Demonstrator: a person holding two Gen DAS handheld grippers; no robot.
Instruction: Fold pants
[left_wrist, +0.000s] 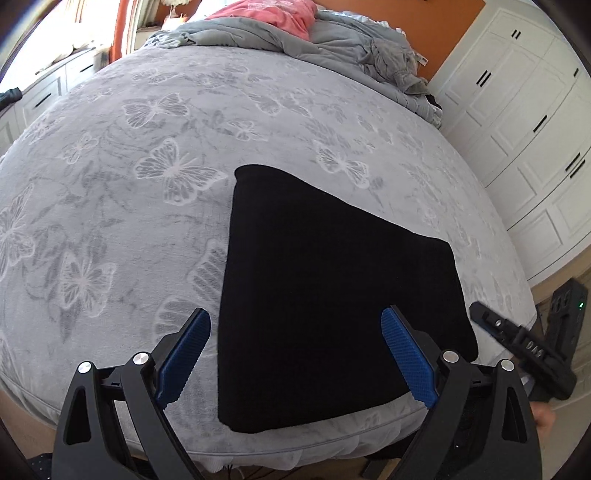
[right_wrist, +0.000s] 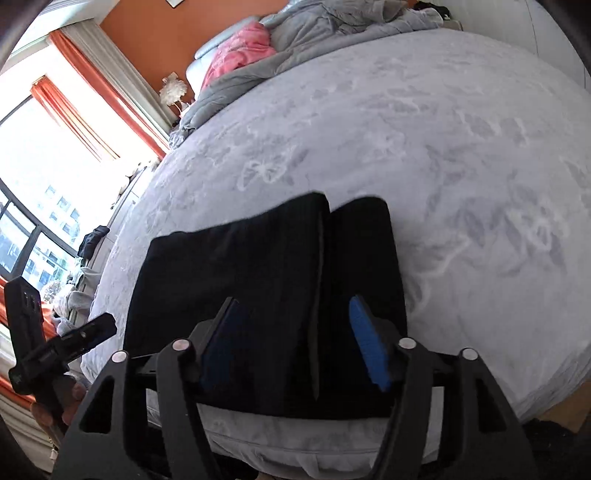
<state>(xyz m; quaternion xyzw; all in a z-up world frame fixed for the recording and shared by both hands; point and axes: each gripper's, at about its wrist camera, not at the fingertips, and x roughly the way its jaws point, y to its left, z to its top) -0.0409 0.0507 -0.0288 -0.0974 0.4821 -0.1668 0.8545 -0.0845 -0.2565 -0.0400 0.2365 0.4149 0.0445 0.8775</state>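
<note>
You have one pair of black pants (left_wrist: 332, 280) in front of you, folded into a compact slab and lying flat on the bed (left_wrist: 147, 155) near its front edge. From the right wrist view the pants (right_wrist: 236, 280) show a seam line running front to back, so two stacked or side-by-side panels read there; I cannot tell which.

Your two hand-held grippers are both in view. The left hand-held gripper (left_wrist: 295, 354) hovers with its two blue-padded fingers (left_wrist: 184, 354) spread wide: one sits over the bedspread just left of the pants, the other over the black cloth, and nothing is pinched between them. The right hand-held gripper (right_wrist: 295, 339) also stands released, its two fingers (right_wrist: 369, 347) parted above the near end of the pants, the pads not pressing on the fabric. Each wrist view catches the other hand-held gripper at its edge, beside the bed's front corner.

The bed carries one grey bedspread printed with butterflies. At its far end lie one rumpled grey duvet (left_wrist: 332, 40) and one pink garment or blanket (left_wrist: 273, 14). One white wardrobe wall (left_wrist: 524, 122) with black handles stands to the right, and orange curtains (right_wrist: 85, 85) hang by the window (right_wrist: 33, 192) on the left.
</note>
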